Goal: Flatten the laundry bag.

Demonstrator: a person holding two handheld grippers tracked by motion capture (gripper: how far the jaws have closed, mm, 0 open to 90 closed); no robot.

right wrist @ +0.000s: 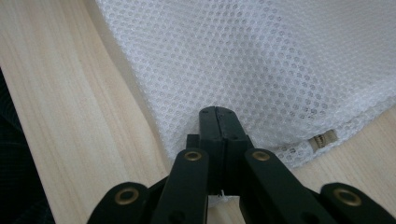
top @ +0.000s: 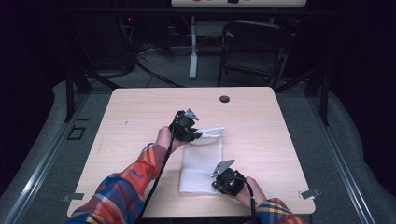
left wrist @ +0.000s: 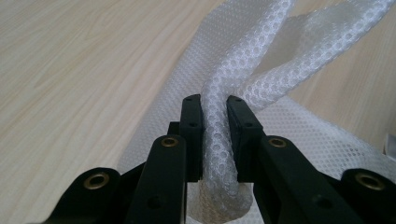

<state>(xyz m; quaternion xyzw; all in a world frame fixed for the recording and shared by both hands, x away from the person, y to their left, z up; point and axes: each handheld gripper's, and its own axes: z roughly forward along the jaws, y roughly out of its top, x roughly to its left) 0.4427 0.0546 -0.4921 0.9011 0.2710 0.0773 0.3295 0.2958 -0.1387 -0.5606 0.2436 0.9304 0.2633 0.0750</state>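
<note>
- Right gripper pinched the near edge of white mesh bag, anchoring it on bench.
- Left gripper clamped a bunched far fold, lifting it, probably to fold.

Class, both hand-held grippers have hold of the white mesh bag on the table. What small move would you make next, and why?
Probably carry the left hand-held gripper toward the near edge, folding the mesh bag over. Its jaws pinch the lifted, bunched far end, while the right hand-held gripper clamps the near edge flat on the table, anchoring it.
</note>
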